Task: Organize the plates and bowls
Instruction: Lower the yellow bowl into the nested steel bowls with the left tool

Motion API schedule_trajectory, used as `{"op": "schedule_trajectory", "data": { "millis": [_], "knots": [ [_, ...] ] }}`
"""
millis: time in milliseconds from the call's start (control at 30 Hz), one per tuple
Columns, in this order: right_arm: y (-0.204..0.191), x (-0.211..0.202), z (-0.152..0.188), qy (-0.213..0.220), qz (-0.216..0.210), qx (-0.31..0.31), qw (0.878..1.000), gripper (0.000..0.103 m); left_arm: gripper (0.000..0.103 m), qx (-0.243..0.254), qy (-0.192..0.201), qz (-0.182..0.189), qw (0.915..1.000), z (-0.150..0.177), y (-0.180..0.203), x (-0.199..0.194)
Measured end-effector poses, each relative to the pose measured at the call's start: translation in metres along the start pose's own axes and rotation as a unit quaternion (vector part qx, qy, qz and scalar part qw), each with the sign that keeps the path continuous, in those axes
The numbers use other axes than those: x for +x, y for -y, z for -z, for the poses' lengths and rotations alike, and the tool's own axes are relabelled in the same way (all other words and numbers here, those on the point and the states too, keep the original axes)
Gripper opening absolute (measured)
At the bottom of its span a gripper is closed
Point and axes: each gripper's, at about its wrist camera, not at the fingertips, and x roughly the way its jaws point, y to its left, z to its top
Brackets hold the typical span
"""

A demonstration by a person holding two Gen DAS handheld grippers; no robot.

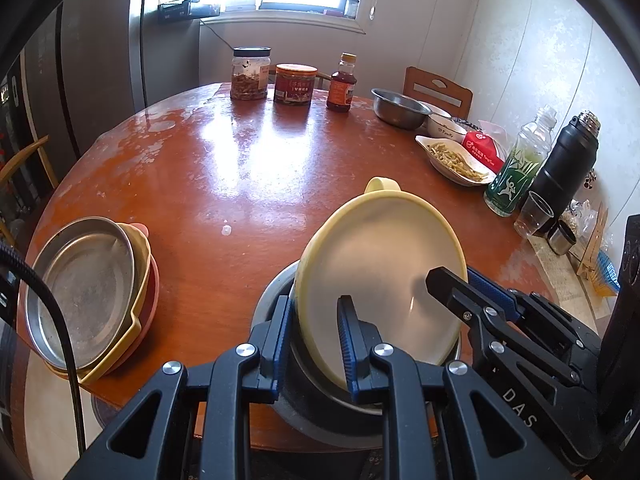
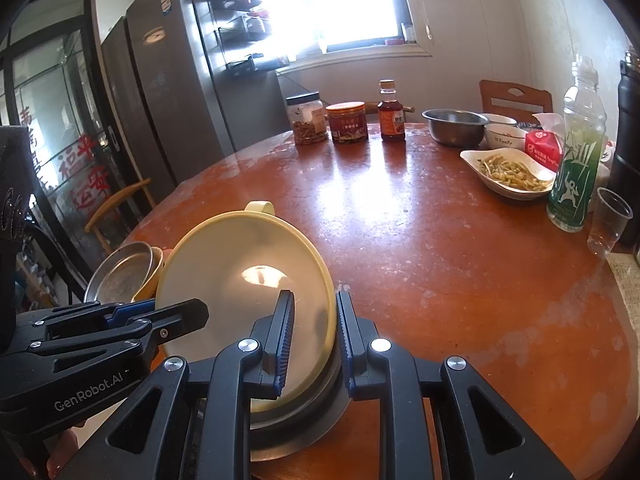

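A pale yellow bowl [image 1: 384, 264] with a small handle is tilted up inside a grey metal bowl [image 1: 304, 404] at the table's near edge. My left gripper [image 1: 314, 344] straddles the yellow bowl's left rim, one finger inside and one outside. My right gripper [image 2: 314, 340] straddles its right rim [image 2: 248, 280] the same way and shows in the left wrist view [image 1: 460, 292]. Both bowl rims sit between the jaws; I cannot tell whether the pads press on them. A stack of a metal plate [image 1: 84, 292] on a yellow dish and a red dish lies at the left.
Round brown table [image 1: 240, 160]. At the back stand two jars [image 1: 250, 74] and a sauce bottle [image 1: 341, 84]. At the right are a steel bowl [image 1: 400, 108], a white dish of food [image 1: 452, 158], a green bottle [image 1: 520, 164], a black flask [image 1: 568, 160] and a plastic cup [image 1: 534, 214].
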Motion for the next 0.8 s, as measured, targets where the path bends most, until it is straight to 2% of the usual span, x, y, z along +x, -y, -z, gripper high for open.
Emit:
{"op": "schedule_trajectory", "data": {
  "millis": [533, 800],
  "knots": [
    [0.0042, -0.0038, 0.0009, -0.001, -0.003, 0.013, 1.000, 0.023, 0.023, -0.001, 0.004, 0.010, 0.9999, -0.0006, -0.0049, -0.0016],
    [0.0057, -0.0066, 0.0004, 0.002, -0.005, 0.017, 1.000, 0.030, 0.024, 0.001, 0.008, 0.014, 0.9999, 0.0001, -0.0052, -0.0047]
  ]
}}
